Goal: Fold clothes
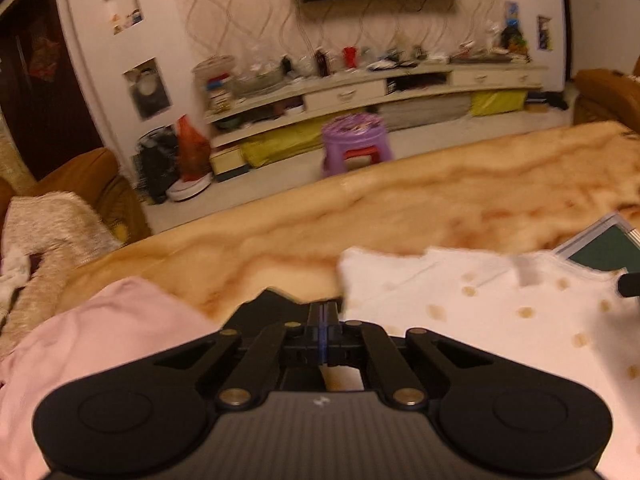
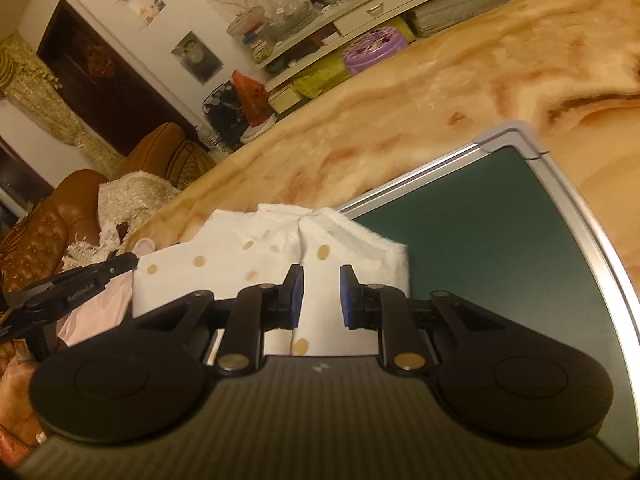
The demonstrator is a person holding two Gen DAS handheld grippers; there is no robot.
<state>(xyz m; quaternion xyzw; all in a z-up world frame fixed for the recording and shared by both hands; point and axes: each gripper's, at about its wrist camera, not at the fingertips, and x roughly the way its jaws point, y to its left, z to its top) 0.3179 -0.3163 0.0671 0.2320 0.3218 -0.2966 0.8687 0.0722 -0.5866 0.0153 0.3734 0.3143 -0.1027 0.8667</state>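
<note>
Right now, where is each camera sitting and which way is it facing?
Left wrist: on the left gripper, jaws shut, facing over the marbled table toward the TV cabinet.
Right wrist: on the right gripper, jaws apart, above the dotted white garment and green board.
Shared: garment, table, purple stool, pink cloth.

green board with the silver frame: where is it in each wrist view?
Left wrist: only a corner of the green board shows, at the right edge, beyond the white dotted garment.
Right wrist: it fills the right half of the picture, right of the garment, which overlaps its near-left edge.
Shared landmark: the purple stool on the floor past the table's far edge.
</note>
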